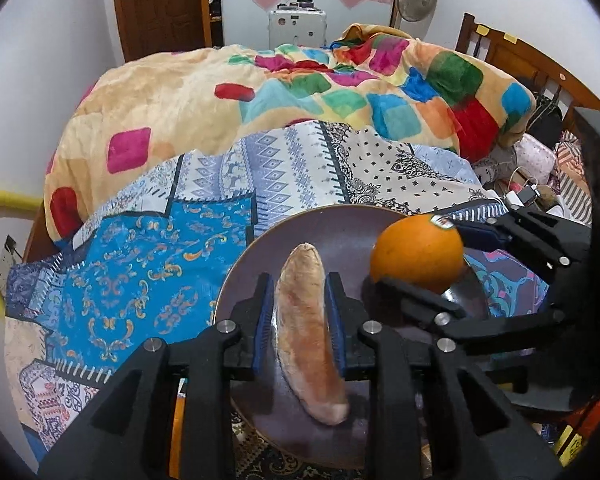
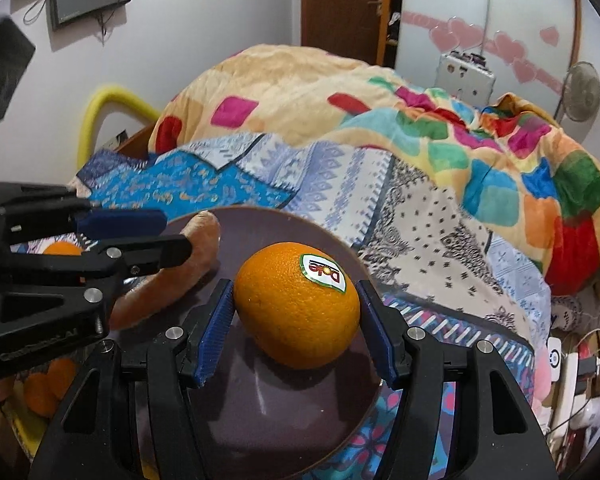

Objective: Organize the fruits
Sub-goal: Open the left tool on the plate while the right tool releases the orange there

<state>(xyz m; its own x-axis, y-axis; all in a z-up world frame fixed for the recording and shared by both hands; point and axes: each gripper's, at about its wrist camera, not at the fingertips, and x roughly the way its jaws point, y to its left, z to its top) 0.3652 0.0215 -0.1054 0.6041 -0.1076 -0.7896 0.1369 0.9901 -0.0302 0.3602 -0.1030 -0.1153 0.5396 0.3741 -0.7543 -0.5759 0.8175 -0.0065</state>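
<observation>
A dark purple plate (image 1: 340,228) lies on the bed, also in the right wrist view (image 2: 260,420). My left gripper (image 1: 300,312) is shut on a pale brownish banana (image 1: 306,332) just above the plate. My right gripper (image 2: 296,312) holds an orange (image 2: 296,304) with a Dole sticker between its blue pads (image 2: 214,328), over the plate. The orange (image 1: 418,252) and right gripper (image 1: 428,264) also show at the right of the left wrist view. The banana (image 2: 172,280) and left gripper (image 2: 156,236) show at the left of the right wrist view.
A patterned bedsheet (image 1: 140,280) and a colourful blanket (image 1: 300,92) cover the bed. More oranges (image 2: 44,388) sit at lower left in the right wrist view. Cables and chargers (image 2: 572,380) lie at the right. A wooden headboard (image 1: 520,52) stands far right.
</observation>
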